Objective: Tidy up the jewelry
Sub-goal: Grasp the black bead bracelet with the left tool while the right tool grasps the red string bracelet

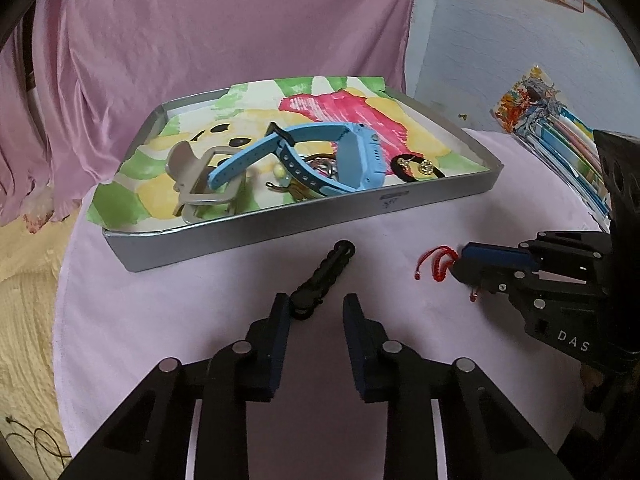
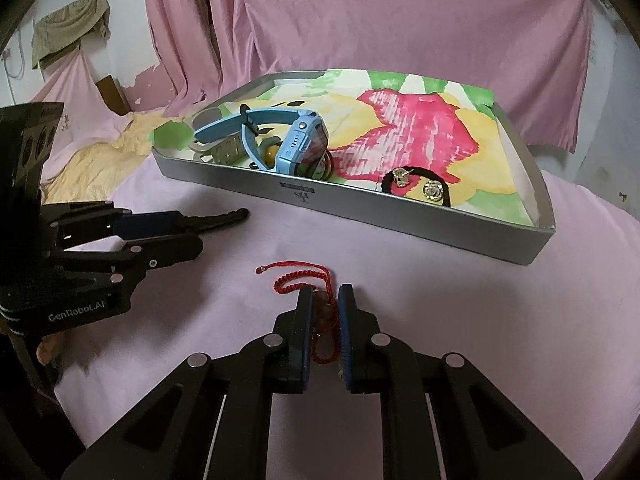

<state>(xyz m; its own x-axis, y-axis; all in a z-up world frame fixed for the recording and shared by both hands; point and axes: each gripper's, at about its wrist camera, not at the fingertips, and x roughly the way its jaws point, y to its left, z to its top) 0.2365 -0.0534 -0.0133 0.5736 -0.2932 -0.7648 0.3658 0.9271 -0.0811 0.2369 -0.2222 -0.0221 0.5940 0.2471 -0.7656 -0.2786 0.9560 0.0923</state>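
A grey tray point(image 1: 304, 226) point(image 2: 400, 224) lined with flowered paper holds a blue watch point(image 1: 320, 152) point(image 2: 296, 140), a beige hair claw point(image 1: 200, 184), a black band with gold charms point(image 1: 416, 166) point(image 2: 416, 186) and small pieces under the watch. A black braided bracelet point(image 1: 320, 276) point(image 2: 222, 218) lies on the pink cloth before the tray. My left gripper point(image 1: 316, 300) point(image 2: 188, 236) is open, its tips either side of the bracelet's near end. My right gripper point(image 2: 325, 292) point(image 1: 460, 264) is shut on a red cord bracelet point(image 2: 296, 276) point(image 1: 436, 260) with brown beads.
Pink cloth covers the round table point(image 1: 200, 320) and hangs behind. A yellow blanket point(image 1: 24, 300) lies to the left. A stack of colourful packets point(image 1: 560, 136) lies at the right of the table.
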